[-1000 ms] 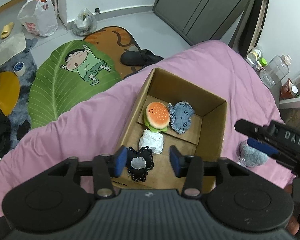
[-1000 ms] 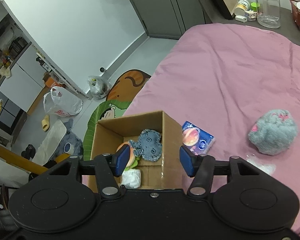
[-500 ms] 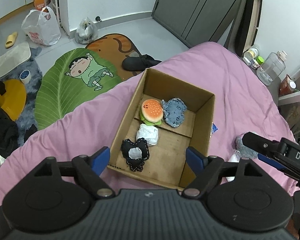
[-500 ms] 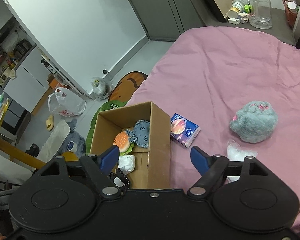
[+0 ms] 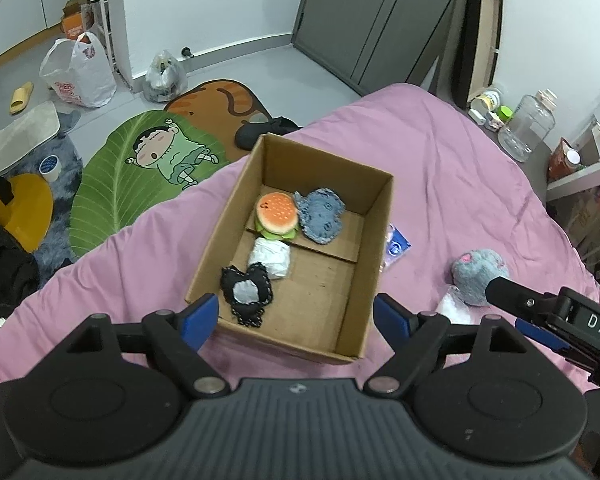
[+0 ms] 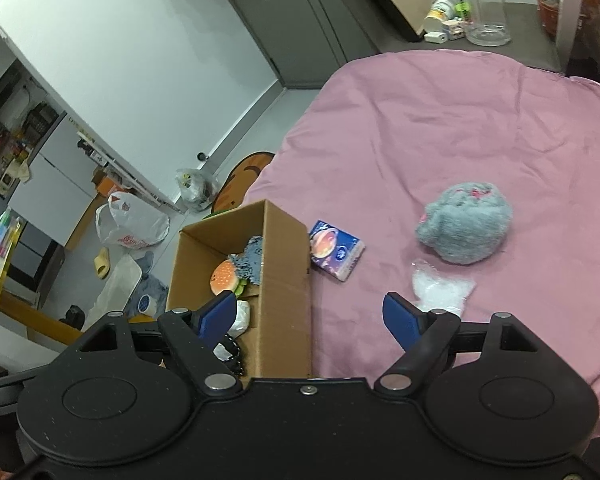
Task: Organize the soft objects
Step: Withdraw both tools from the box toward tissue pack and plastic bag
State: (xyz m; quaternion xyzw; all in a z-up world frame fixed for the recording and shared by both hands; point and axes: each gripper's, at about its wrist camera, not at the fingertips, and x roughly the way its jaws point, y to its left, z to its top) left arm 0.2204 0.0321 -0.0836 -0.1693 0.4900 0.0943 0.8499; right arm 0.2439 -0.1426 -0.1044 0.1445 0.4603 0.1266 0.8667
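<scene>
Soft objects are partly sorted: the cardboard box (image 5: 374,256) on the pink bed (image 5: 460,184) holds four of them, namely a burger plush (image 5: 278,215) and a blue-grey denim plush (image 5: 320,216) side by side at the far end, a white pouch (image 5: 270,257) nearer, and a black heart-shaped cushion (image 5: 247,294) nearest the left tool (image 5: 296,318). Outside the box, on the bed, lie a fluffy grey plush (image 6: 466,226), a clear plastic bag (image 6: 442,290) just beside it on the near side, and a blue tissue pack (image 6: 336,250) close against the box's outer wall. Left tool: jaws spread wide, nothing held, poised above the near end of the box. Right tool (image 6: 310,318): jaws likewise spread wide and empty, positioned over the box's right wall, with the loose items ahead and to its right. Governing relation: the fluffy grey plush lies forward and to the right of the right tool, well apart from the box, and the right tool is judged the nearer of the two; in the left wrist view that tool's finger reaches out close to the plush. The plush is roughly round, with no marked long axis, so approach angle appears uncritical. Judgement: remaining work is to transfer the loose items into the box, the grey plush or the bag being the likeliest next pick
</scene>
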